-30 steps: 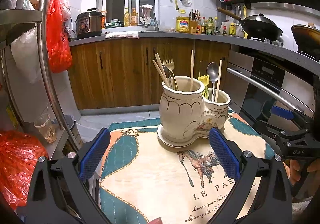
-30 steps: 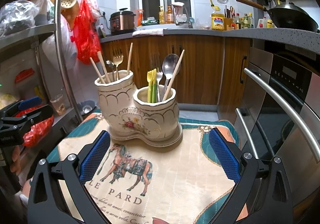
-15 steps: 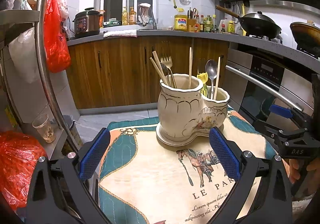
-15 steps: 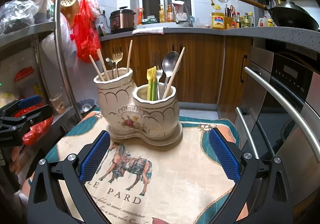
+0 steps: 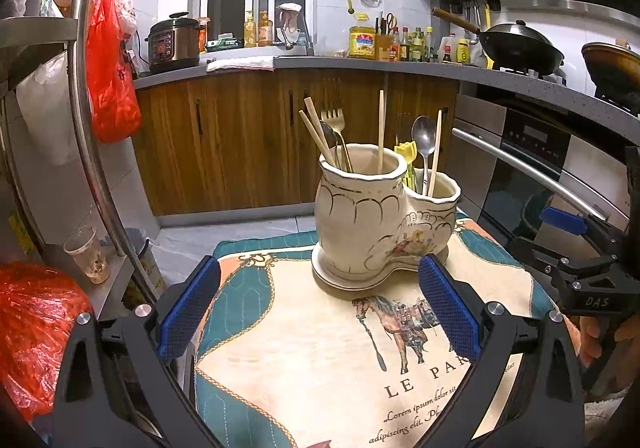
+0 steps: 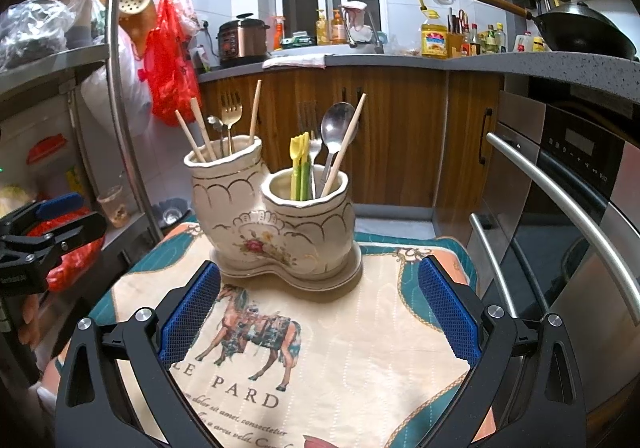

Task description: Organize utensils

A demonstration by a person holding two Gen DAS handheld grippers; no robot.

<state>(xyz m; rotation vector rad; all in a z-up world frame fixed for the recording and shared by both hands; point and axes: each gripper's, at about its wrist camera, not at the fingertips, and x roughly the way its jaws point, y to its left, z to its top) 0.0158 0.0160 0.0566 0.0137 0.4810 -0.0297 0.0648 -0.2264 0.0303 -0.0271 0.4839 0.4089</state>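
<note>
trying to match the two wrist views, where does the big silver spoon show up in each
Left wrist: silver spoon right of centre, standing in the lower cup behind the taller one.
Right wrist: silver spoon at centre, in the nearer, lower cup.
Shared landmark: the cream ceramic utensil holder.

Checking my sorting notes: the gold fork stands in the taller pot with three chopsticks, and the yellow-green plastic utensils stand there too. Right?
Not quite. The gold fork shares the taller pot with three chopsticks, but the yellow-green plastic utensils stand in the shorter pot, as the right wrist view shows.
</note>
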